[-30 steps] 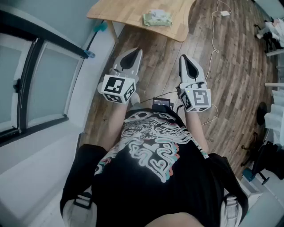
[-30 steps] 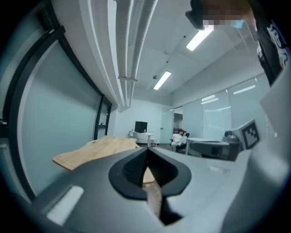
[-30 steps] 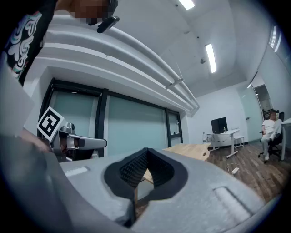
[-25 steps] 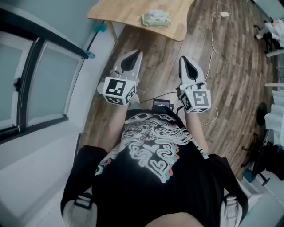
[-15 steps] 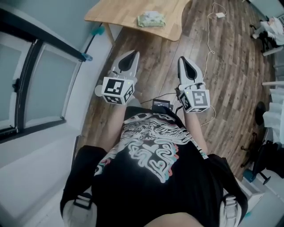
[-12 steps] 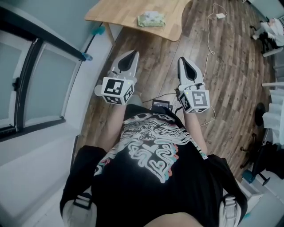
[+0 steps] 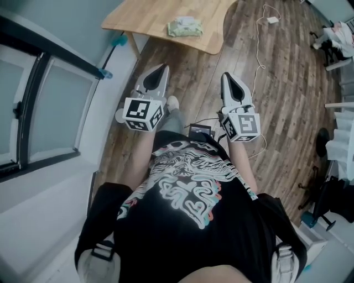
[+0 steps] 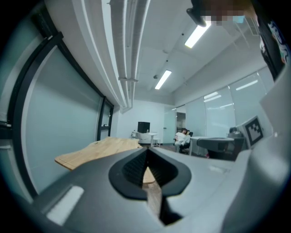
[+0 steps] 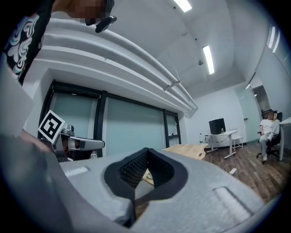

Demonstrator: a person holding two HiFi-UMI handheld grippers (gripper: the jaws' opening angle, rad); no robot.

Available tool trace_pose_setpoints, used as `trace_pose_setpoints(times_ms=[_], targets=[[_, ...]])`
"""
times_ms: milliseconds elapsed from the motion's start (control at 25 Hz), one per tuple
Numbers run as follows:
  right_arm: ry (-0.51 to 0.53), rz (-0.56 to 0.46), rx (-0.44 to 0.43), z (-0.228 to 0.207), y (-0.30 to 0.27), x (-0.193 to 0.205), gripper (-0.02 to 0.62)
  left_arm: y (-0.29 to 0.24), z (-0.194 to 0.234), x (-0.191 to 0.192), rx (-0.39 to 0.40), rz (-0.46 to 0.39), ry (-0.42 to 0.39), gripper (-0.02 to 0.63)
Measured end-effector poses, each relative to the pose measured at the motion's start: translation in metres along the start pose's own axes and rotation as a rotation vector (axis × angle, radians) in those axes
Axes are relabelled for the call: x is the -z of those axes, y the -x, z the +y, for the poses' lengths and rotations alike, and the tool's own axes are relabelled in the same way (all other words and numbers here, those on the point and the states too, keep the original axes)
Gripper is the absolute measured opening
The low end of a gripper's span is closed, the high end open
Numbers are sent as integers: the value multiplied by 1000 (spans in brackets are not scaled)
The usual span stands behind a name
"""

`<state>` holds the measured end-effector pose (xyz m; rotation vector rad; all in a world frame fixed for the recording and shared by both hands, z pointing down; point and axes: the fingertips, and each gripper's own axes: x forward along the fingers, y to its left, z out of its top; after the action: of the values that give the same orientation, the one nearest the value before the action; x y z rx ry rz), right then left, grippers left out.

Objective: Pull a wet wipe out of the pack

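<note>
While I look down from my head, my left gripper and right gripper are both closed on nothing, side by side above the plank floor and well short of the wooden table. The pack of wet wipes lies flat on that table near its front edge. Bare planks and the table edge lie between it and my tongs. A white cable trails over the floor at right, and a dark-framed glass wall runs along the left.

From the left gripper view, the jaws meet tip to tip. The tabletop shows edge-on beyond them, with a seated person far behind.

From the right gripper view, the jaws are likewise pressed together, with the table and a distant white desk ahead.
</note>
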<state>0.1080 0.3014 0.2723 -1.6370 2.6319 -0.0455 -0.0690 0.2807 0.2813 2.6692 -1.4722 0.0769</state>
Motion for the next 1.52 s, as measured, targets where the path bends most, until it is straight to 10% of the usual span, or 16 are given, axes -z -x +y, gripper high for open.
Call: trace_pose_setpoints(times_ms=[1520], targets=[[-29,200,50,-114,-312,66,-2,-286,211,29,58,132,15,-12]])
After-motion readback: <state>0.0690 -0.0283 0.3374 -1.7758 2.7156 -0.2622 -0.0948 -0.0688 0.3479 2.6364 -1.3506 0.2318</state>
